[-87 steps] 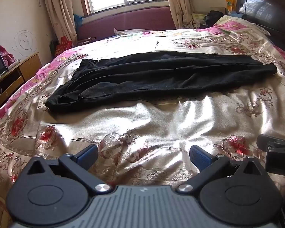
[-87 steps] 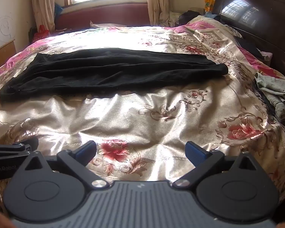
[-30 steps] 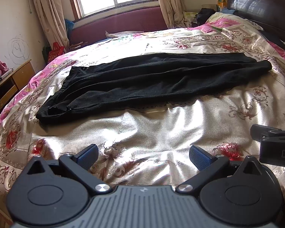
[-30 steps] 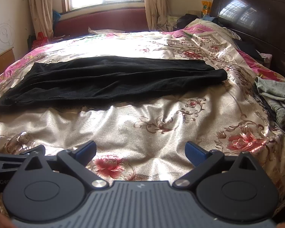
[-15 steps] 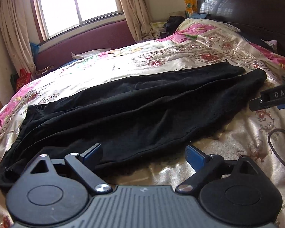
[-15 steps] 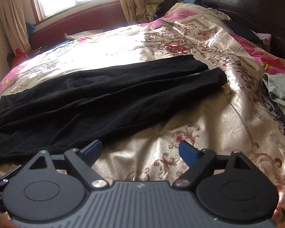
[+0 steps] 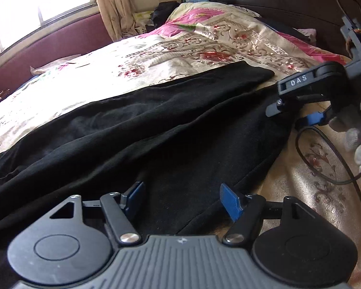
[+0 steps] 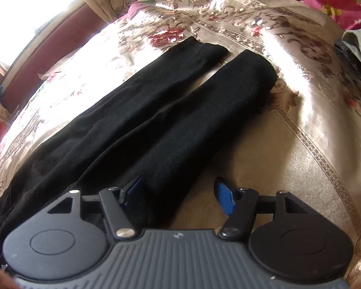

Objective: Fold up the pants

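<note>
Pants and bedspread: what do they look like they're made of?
Pants: black, matte, soft knit or fleece by the look; fuzzy surface, no shine, limp folds. Bedspread: glossy satin-like weave, likely synthetic or silk; bright glare streaks, woven floral pattern.

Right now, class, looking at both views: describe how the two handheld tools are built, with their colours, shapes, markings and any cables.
The left tool has a ribbed grey body, two round black discs, black link arms with silver pivot bolts, and blue finger pads. The right tool is built the same way. Seen from the left view, its side carries white letters "DAS", and a thin black cable loops beside it.
</note>
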`<state>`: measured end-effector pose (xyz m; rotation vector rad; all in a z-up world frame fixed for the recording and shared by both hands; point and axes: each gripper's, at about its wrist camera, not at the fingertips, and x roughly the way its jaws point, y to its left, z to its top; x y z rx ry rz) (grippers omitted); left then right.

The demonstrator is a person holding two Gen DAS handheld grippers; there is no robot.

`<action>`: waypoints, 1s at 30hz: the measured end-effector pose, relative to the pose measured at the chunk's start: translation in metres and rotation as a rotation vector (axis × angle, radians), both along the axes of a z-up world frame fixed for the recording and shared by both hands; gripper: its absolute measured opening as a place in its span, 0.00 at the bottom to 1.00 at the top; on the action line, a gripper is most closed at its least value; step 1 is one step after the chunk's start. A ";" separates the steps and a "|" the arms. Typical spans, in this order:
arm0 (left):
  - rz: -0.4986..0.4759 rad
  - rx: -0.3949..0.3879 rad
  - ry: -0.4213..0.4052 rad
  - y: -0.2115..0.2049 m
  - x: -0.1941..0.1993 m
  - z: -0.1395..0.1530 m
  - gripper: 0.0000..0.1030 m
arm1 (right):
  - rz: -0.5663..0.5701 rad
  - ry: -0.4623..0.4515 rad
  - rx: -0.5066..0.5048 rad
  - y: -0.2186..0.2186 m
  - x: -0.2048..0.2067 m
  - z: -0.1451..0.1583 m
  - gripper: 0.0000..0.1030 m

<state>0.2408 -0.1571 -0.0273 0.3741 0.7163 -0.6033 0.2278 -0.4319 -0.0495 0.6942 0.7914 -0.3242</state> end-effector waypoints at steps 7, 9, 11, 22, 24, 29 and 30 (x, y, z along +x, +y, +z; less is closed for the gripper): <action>-0.062 0.038 0.012 -0.038 0.010 -0.012 0.71 | 0.019 -0.036 0.130 -0.024 0.020 0.007 0.27; -0.065 0.039 0.026 -0.044 0.015 -0.016 0.71 | 0.042 -0.115 0.127 -0.026 0.015 0.029 0.26; -0.062 0.033 0.039 -0.048 0.017 -0.019 0.71 | 0.055 -0.223 0.105 -0.027 0.003 0.052 0.27; -0.103 0.041 0.052 -0.067 0.031 -0.023 0.71 | 0.012 -0.042 0.025 -0.036 -0.031 0.017 0.30; -0.102 0.041 0.055 -0.067 0.031 -0.023 0.71 | -0.022 -0.006 0.068 -0.039 -0.034 0.006 0.30; -0.103 0.042 0.056 -0.070 0.032 -0.024 0.71 | -0.071 -0.100 0.285 -0.046 -0.039 -0.003 0.33; -0.106 0.040 0.058 -0.070 0.032 -0.023 0.71 | -0.083 -0.126 0.301 -0.048 -0.037 -0.001 0.40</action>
